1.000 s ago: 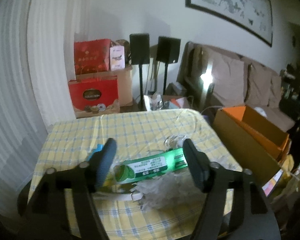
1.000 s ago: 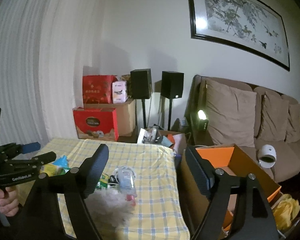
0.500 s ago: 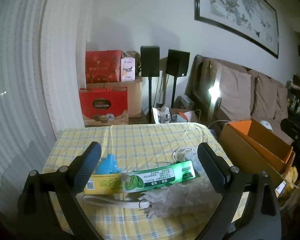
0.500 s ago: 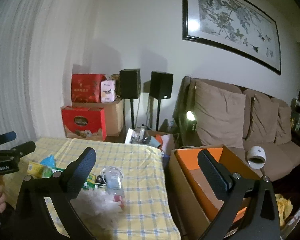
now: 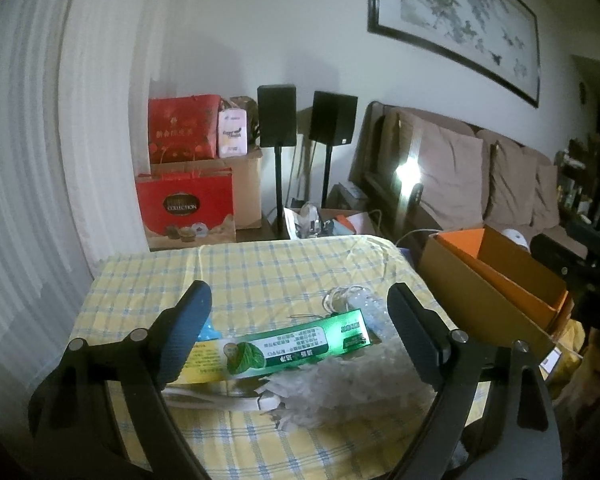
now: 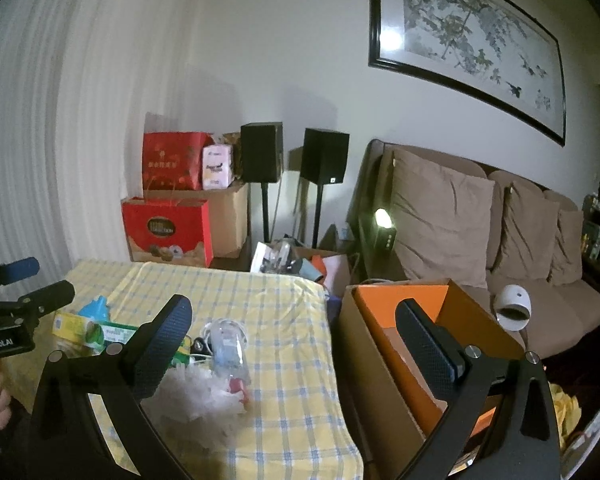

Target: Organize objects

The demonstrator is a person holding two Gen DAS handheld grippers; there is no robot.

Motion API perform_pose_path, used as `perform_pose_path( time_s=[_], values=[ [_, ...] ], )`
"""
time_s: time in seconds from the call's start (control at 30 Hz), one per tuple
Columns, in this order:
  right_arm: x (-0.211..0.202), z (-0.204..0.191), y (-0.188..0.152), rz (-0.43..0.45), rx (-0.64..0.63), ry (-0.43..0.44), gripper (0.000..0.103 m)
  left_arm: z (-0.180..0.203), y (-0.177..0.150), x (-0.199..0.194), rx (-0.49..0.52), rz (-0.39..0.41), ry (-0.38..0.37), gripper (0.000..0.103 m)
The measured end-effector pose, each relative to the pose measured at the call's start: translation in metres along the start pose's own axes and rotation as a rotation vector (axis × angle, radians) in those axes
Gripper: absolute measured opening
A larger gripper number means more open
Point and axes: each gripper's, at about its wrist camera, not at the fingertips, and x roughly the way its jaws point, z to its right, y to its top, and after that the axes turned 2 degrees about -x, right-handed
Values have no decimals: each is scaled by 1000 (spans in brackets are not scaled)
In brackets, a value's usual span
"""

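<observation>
- the left gripper [image 5: 300, 320] hangs over the near edge of the table [image 5: 260, 268], its jaws wide apart and holding nothing.
- between and just beyond its fingers lies a long green box [image 5: 300, 346], resting partly on a white feather duster [image 5: 336, 384].
- a clear plastic bottle [image 6: 230, 344] lies on the yellow checked cloth just past the green box.
- the right gripper [image 6: 294, 340] is spread apart and empty, one finger over the table, the other over the orange-lined cardboard box [image 6: 384, 376] standing beside the table.
</observation>
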Motion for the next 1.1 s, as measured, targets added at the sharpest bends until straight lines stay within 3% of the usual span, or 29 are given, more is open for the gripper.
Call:
perform_pose_path(
  time_s=[1.1],
  values=[
    [9,20,0,-45,58,-13,103,-5,-5,16,-27,-73,-2,90]
  ],
)
